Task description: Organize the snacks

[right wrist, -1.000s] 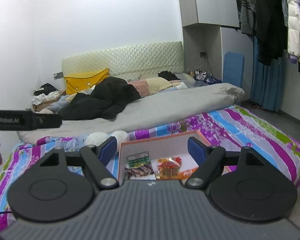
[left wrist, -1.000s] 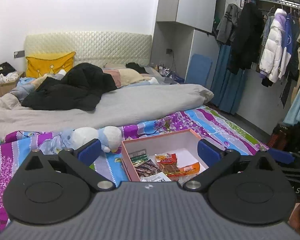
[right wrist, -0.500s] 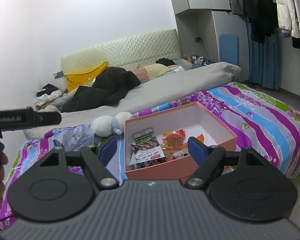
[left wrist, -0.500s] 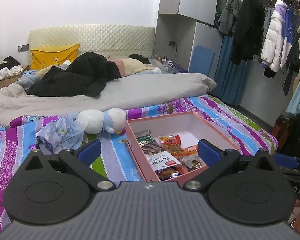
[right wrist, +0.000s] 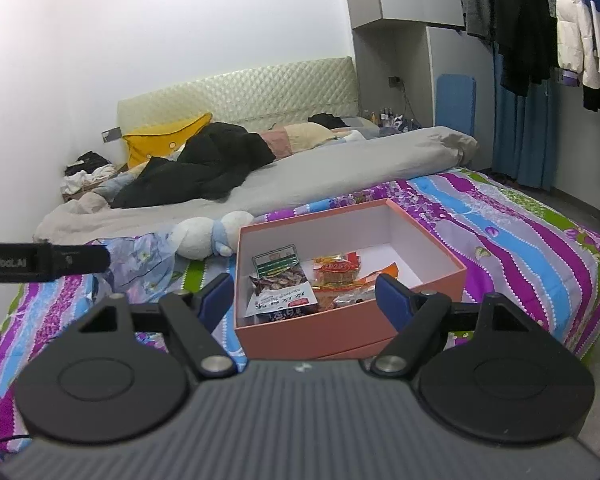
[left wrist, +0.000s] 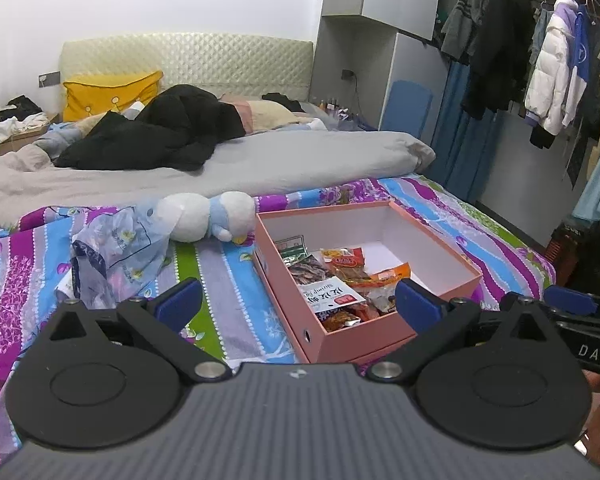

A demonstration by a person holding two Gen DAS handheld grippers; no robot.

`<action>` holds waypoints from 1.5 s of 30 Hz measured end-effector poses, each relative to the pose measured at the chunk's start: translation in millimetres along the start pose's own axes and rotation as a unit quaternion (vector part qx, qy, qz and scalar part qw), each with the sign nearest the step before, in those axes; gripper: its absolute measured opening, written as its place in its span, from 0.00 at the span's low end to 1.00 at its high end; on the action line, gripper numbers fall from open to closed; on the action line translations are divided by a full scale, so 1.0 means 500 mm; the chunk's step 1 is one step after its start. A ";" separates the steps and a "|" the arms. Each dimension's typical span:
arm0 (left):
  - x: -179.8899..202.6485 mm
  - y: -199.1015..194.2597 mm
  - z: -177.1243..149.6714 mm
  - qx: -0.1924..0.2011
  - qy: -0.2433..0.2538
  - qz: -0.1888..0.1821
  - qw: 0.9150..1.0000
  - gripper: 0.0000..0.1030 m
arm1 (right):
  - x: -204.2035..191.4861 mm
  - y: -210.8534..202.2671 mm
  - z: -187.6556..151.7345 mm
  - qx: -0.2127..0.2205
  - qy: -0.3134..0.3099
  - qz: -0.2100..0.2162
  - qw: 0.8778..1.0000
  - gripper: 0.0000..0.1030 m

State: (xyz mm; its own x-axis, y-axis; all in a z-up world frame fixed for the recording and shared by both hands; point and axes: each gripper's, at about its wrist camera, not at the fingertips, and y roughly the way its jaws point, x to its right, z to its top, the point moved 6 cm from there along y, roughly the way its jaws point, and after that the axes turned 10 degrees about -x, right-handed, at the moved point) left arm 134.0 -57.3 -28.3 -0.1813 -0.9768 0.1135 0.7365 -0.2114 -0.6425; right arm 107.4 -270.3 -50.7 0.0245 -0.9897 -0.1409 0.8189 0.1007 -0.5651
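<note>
Both tools have their blue-padded fingers spread wide with nothing between them: the left tool (left wrist: 298,306) and the right tool (right wrist: 304,300) each hang just short of the near wall of the open pink box (right wrist: 340,334) on the striped bedspread (right wrist: 520,240). The snack packets (right wrist: 288,294) lie in the near half of the box, just ahead of the fingertips. Beyond the left tool's left finger lie a white and blue plush toy (left wrist: 204,216) and a crumpled plastic bag (left wrist: 116,248).
</note>
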 end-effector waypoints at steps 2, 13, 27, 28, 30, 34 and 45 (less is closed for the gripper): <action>-0.002 0.001 0.001 0.001 -0.004 -0.002 1.000 1.00 | 0.001 0.003 -0.002 -0.002 0.001 0.000 1.000 0.77; 0.001 -0.002 -0.005 -0.003 -0.006 -0.001 1.000 1.00 | -0.004 0.009 -0.009 -0.009 -0.001 0.000 1.000 0.77; -0.003 -0.002 -0.005 -0.007 -0.004 0.000 1.000 1.00 | 0.005 0.012 -0.005 -0.006 -0.002 -0.009 1.000 1.00; -0.004 -0.001 -0.006 -0.008 -0.005 0.000 1.000 1.00 | 0.007 0.012 -0.005 -0.007 -0.001 -0.012 1.000 1.00; -0.006 -0.001 -0.007 -0.009 -0.007 0.000 1.000 1.00 | 0.007 0.013 -0.005 -0.007 -0.004 -0.017 1.000 1.00; -0.008 0.000 -0.008 -0.012 -0.009 0.001 1.000 1.00 | 0.003 0.010 -0.003 -0.006 -0.005 -0.012 1.000 1.00; -0.001 -0.002 -0.008 -0.009 -0.001 -0.004 1.000 1.00 | 0.006 0.009 0.001 -0.003 -0.002 -0.012 1.000 1.00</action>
State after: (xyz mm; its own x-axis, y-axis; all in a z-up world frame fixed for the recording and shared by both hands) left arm 130.7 -56.4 -30.7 -0.1861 -0.9752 0.1197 0.7232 -0.2185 -0.6552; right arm 111.5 -272.6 -53.5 0.0072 -0.9923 -0.1234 0.8159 0.0771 -0.5730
